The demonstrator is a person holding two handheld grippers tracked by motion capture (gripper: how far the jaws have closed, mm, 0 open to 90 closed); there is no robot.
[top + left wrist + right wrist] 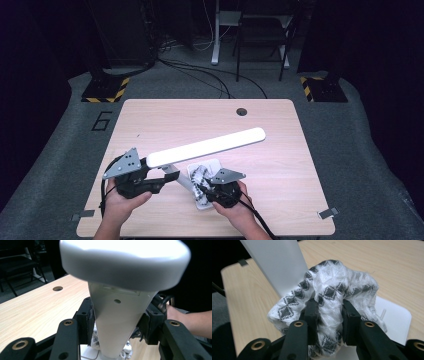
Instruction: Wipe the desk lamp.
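Observation:
A white desk lamp stands at the table's near edge, its long lit head point(207, 146) slanting up to the right. My left gripper point(162, 182) is shut on the lamp's flat white arm point(117, 322), one pad against each side, just under the head point(125, 262). My right gripper point(329, 320) is shut on a bunched white cloth with grey diamonds point(332, 290). It holds the cloth on the lamp's square white base point(394, 315), close beside the arm point(277, 267). From above, the cloth point(199, 176) lies on the base point(214, 164) in front of my right gripper point(202, 189).
The wooden table point(150, 120) has a round cable hole point(242, 111) at the back. Behind it are floor cables, a chair and stands with yellow-black markings point(105, 92). The person's right hand point(185, 320) shows past the lamp arm.

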